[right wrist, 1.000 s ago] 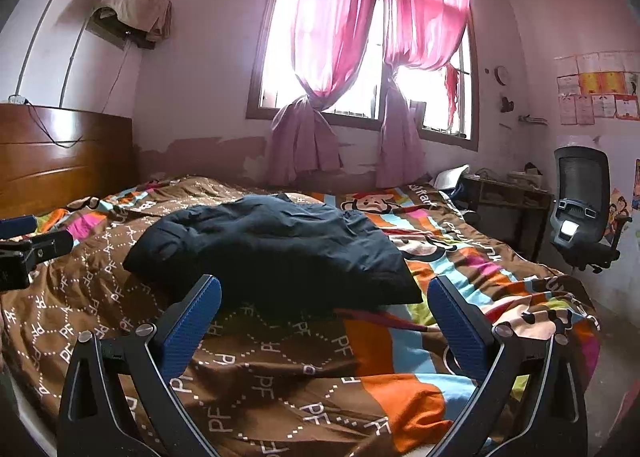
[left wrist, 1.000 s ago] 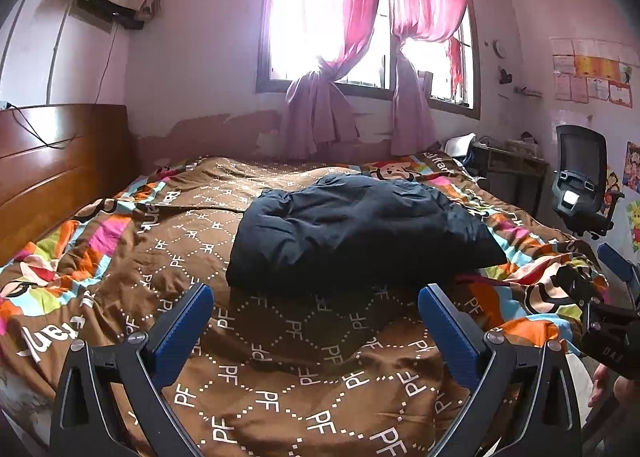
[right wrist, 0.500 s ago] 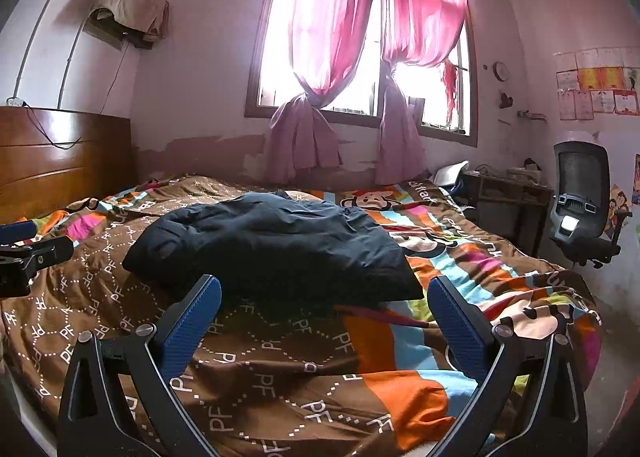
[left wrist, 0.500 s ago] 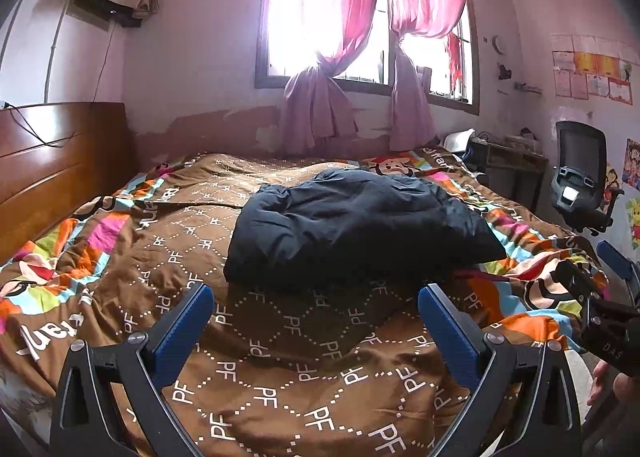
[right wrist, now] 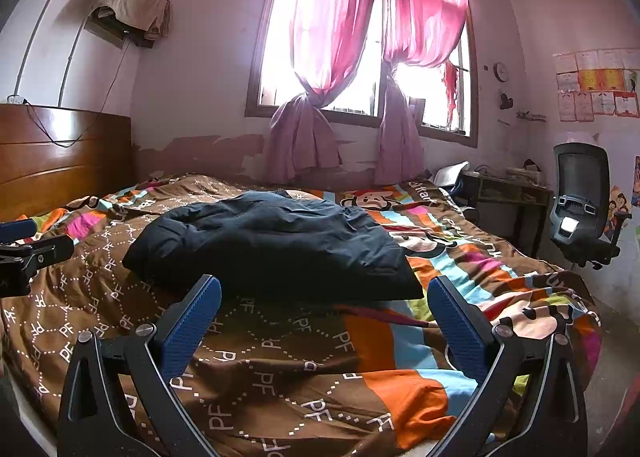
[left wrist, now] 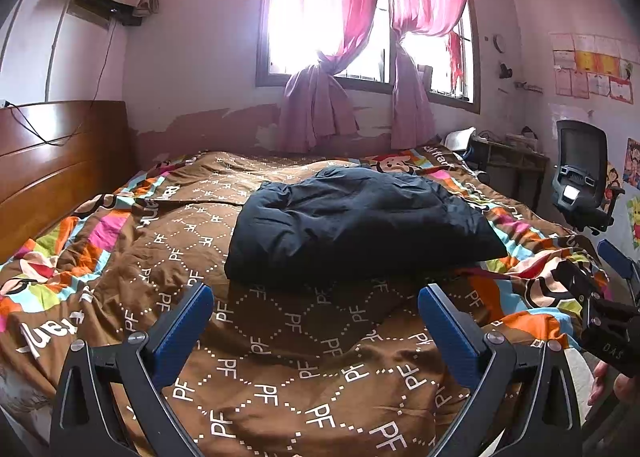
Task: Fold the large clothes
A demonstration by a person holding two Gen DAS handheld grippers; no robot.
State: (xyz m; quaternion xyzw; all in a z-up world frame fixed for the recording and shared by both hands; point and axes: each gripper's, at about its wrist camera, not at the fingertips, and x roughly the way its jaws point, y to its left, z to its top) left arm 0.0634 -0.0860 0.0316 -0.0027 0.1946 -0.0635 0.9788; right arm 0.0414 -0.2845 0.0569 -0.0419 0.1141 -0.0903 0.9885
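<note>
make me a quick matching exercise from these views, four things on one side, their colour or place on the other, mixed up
Things:
1. dark garment
2. curtains
3. office chair
4. headboard

Descriptions:
A. brown wood, at the bed's left
B. pink, tied at the window
C. navy, lying bunched on the quilt
D. black, by the right wall

Pairs: 1-C, 2-B, 3-D, 4-A

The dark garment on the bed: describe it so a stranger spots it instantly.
Find the bed's patterned brown quilt under the window with pink curtains. The dark garment lies bunched mid-bed, ahead of both open grippers. It is the only plain, near-black item on that busy, colourful cover.
</note>
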